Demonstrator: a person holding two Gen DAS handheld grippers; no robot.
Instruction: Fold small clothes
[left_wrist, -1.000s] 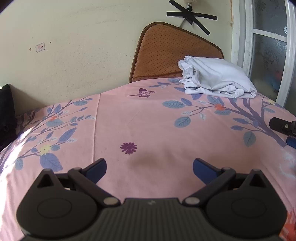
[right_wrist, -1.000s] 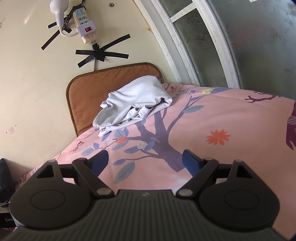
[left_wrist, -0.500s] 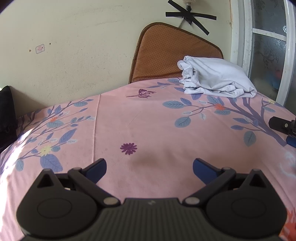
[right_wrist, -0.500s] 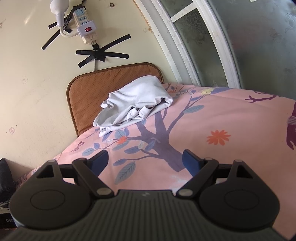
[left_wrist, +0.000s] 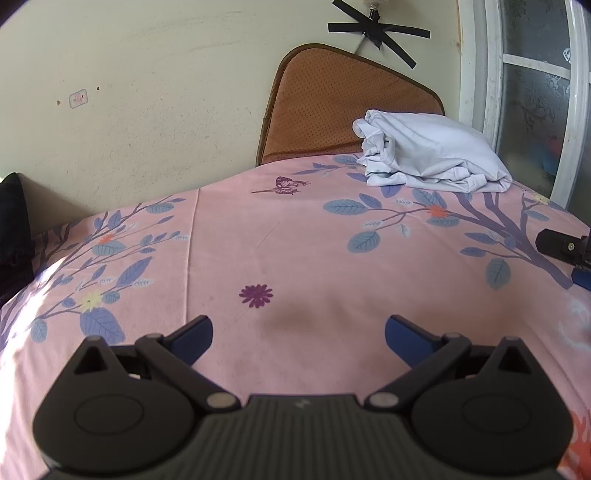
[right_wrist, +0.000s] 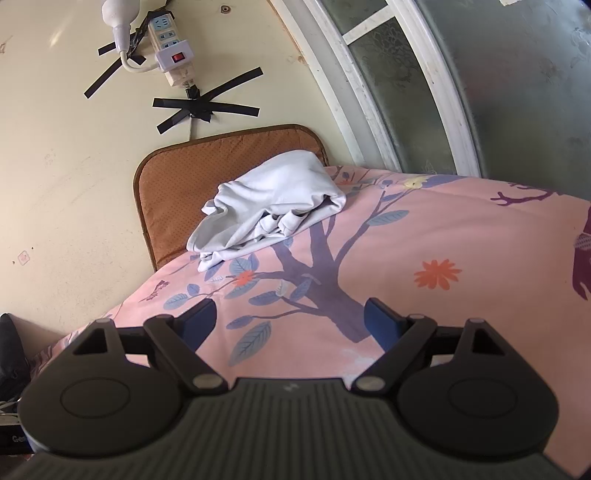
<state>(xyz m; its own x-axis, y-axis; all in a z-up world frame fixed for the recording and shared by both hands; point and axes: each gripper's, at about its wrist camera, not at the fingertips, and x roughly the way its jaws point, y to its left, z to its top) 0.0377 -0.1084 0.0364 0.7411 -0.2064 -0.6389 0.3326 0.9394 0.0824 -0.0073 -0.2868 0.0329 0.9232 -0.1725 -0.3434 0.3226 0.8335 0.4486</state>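
So I'm looking out over the bed, which is wearing a pink sheet (left_wrist: 295, 236) printed with blue leaves, tree branches and a few flowers, and it's filling most of both views. Behind it the cream wall (left_wrist: 147, 92) is running along the far side, with a frosted window (right_wrist: 498, 85) sitting on the right. A brown cushion (left_wrist: 325, 107) is leaning upright against the wall at the far edge of the bed. The thing I'm here for, a white garment (left_wrist: 428, 155), is lying crumpled in a loose bundle on the far right part of the sheet, just in front of that cushion and touching it, well apart from both my tools. My left gripper (left_wrist: 298, 332) is hanging over bare sheet with its jaws standing wide, nothing between them. My right gripper (right_wrist: 290, 321) is doing the same, jaws spread, nothing in them. A power strip (right_wrist: 171, 48) is sitting taped high on the wall.
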